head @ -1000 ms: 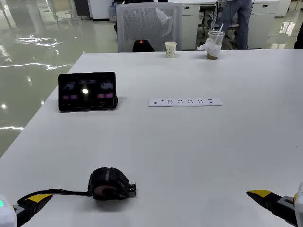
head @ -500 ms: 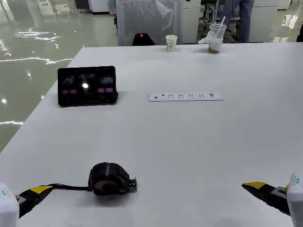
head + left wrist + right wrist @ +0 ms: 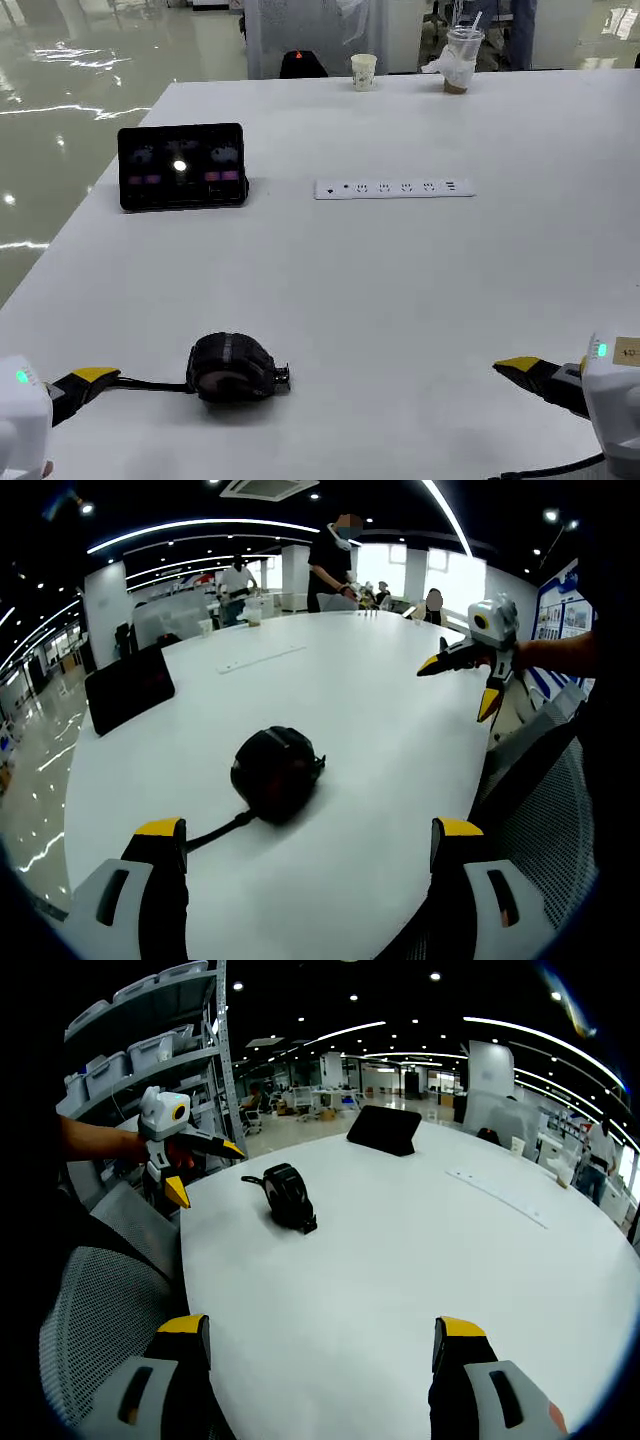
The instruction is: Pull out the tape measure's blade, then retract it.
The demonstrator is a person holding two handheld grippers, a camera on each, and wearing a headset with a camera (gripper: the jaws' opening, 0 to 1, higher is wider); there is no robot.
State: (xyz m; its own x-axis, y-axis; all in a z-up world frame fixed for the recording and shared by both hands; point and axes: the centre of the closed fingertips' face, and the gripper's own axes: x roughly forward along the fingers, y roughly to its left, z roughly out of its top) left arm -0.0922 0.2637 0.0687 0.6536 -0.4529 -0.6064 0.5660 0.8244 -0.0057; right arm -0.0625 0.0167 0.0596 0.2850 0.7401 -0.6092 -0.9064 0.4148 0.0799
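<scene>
The round black tape measure (image 3: 235, 368) lies flat on the white tabletop (image 3: 400, 290), near the front edge and over to the left. Its thin black strap (image 3: 150, 384) runs out toward the left tool (image 3: 308, 830). The small blade tip (image 3: 284, 377) points toward the right tool (image 3: 322, 1327). The left tool is just beside the case with its jaws wide apart, and it holds nothing. The right tool is well apart from the case, and its jaws are wide apart and empty too. Nothing has been grabbed yet, so I think the job is only starting. To do it well, the left tool should come in past the strap and squeeze the round case so it cannot slide. Then the right tool should pinch the little tip, pull straight and slowly, and let the blade go back gently so it does not snap. Counting up, there is one tape measure and two tools. Farther back are one black tablet (image 3: 182, 166) and one long white power strip (image 3: 394, 188). At the far edge stand one small paper cup (image 3: 364, 71) and one clear plastic cup with a straw (image 3: 461, 58).
</scene>
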